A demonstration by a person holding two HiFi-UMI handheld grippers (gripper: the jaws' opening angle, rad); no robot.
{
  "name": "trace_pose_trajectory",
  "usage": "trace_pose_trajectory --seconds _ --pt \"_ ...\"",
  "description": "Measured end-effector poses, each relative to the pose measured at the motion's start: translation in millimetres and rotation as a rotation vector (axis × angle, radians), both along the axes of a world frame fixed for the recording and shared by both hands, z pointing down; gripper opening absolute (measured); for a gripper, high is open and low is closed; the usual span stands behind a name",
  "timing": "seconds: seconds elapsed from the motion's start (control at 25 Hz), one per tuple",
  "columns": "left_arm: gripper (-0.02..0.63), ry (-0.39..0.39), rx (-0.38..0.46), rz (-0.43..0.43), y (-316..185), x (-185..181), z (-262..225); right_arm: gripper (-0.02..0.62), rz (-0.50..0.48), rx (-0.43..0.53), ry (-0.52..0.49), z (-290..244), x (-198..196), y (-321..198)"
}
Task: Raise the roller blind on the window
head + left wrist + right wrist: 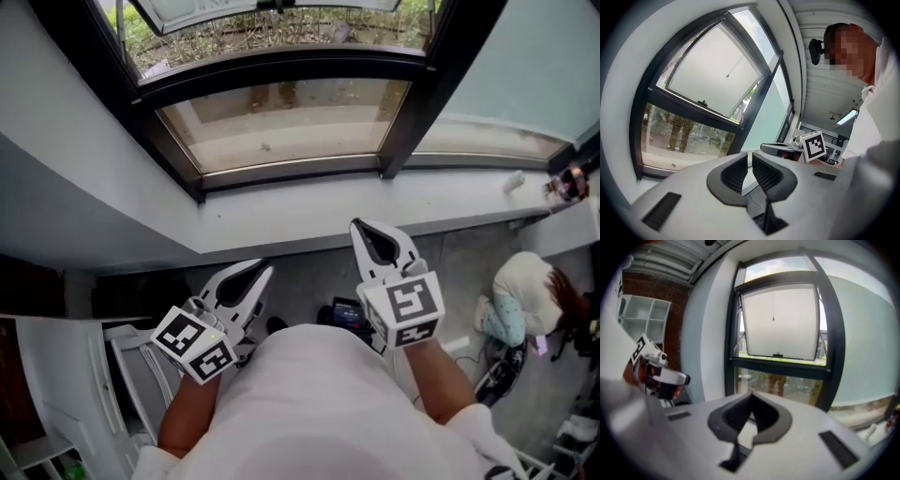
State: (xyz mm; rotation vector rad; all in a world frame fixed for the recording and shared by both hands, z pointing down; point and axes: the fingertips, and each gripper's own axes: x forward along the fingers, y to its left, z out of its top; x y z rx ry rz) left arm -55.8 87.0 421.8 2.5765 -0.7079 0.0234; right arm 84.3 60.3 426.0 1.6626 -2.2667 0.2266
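While both grippers hover low by the window sill [309, 211], the task looks unstarted. Left gripper [749, 155]: jaws a sliver apart, empty. Right gripper [751, 395]: clenched on nothing. White roller blind [780, 322] covers the tilted upper sash, its pull cord [773, 305] untouched, well above. Remaining: reach, grasp, raise.

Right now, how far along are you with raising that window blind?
Nothing looks done: what seems to be the pale green blind hangs almost to the sill. In hand: nothing. The left gripper, jaws slightly apart, and the right gripper, jaws shut, are both empty, short of the window. Left: gripping the blind and raising it.
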Motion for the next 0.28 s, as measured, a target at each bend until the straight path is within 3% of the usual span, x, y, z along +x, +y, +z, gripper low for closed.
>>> trace_pose_trajectory --seconds 0.28 --pt "0.052 0.002 0.021 0.014 -12 5 1 0.021 0.0 0.012 0.025 3 2 -11"
